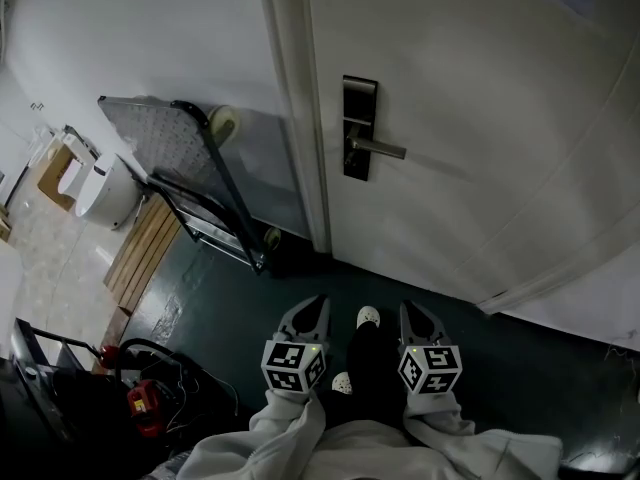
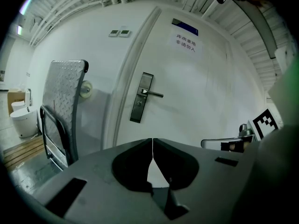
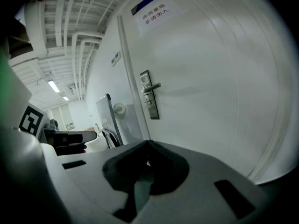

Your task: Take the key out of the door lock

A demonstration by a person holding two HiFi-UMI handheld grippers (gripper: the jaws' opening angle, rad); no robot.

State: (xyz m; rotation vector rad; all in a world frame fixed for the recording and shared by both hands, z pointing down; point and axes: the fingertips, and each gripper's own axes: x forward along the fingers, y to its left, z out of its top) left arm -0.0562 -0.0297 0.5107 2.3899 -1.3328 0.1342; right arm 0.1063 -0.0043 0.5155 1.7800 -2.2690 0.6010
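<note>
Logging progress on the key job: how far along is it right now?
Done: nothing visible yet. In hand: nothing; the left tongs and right tongs are both shut and empty, held low, apart from the door. Left: reach the lock plate with its lever handle, grip the key, too small to make out here, and pull it out.

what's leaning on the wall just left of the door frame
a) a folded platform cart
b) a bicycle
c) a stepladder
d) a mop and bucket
a: a folded platform cart with a diamond-plate deck and small wheels stands on edge against the wall, right beside the door frame.
</note>
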